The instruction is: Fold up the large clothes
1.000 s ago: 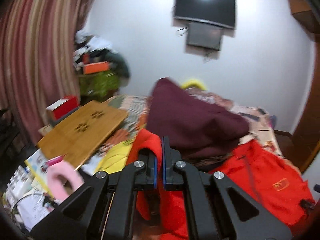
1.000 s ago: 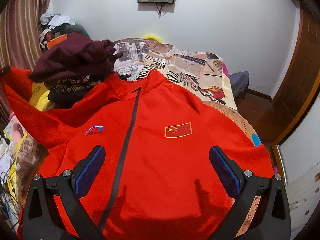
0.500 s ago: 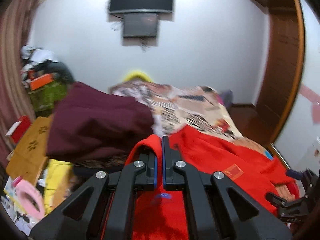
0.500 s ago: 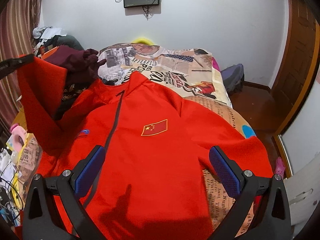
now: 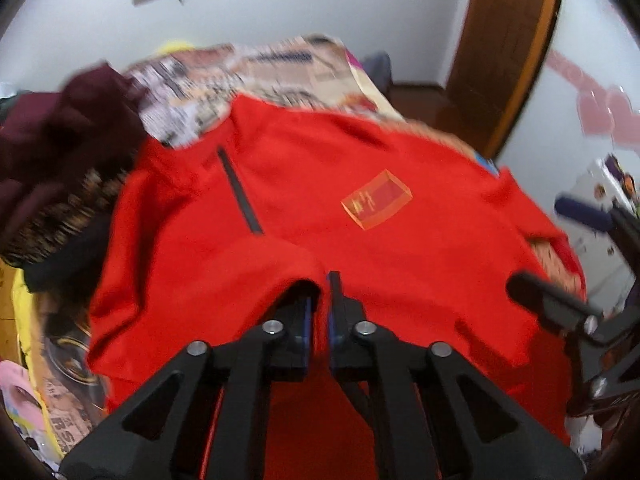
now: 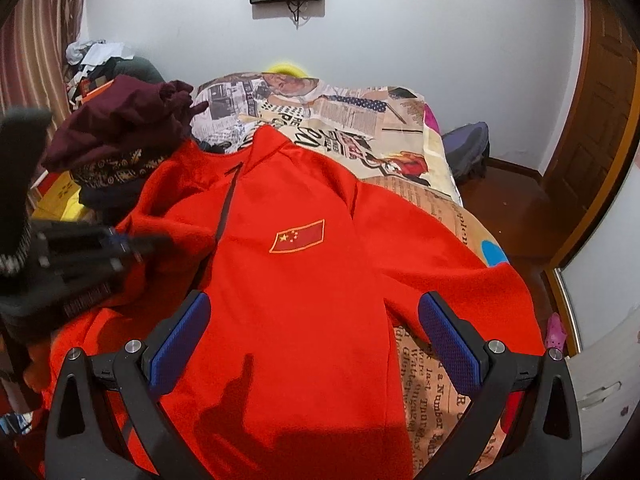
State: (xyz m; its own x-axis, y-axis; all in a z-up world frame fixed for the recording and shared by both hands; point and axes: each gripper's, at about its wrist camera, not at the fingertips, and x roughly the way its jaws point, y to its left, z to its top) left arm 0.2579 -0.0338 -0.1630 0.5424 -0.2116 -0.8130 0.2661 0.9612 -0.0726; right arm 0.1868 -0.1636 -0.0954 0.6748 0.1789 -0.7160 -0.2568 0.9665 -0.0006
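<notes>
Jacket: my red jacket [image 6: 304,320] lies front-up on the bed [image 6: 424,148], its hem toward me and its collar at the far end.
Left gripper: my left gripper [image 5: 319,304] has a fold of the sleeve [image 5: 224,280] between its pads; the jaws have just been opening a little and I judge the pinch is loosening, with cloth still in the narrow gap.
Right gripper: my right gripper [image 6: 314,336] hangs above the lower chest with its jaws spread wide and nothing between them.
Sleeve position: the left-hand sleeve is carried in over the chest, lying across the lower part of the zip [image 5: 239,192].
Risk, near: if I let go while the hand is swinging, I think the sleeve may bunch up or slide back off the body instead of lying flat.
Risk, cloth: the cloth looks soft and thick, so a fold may spring open unless it is pressed down.
Risk, far: the dark red clothes [image 6: 124,120] heaped by the shoulder touch it, and could snag it on the next fold.
Long axis: it runs from me toward the wall [image 6: 440,40], hem near and collar far, with the flag badge [image 6: 298,236] on the chest between.
</notes>
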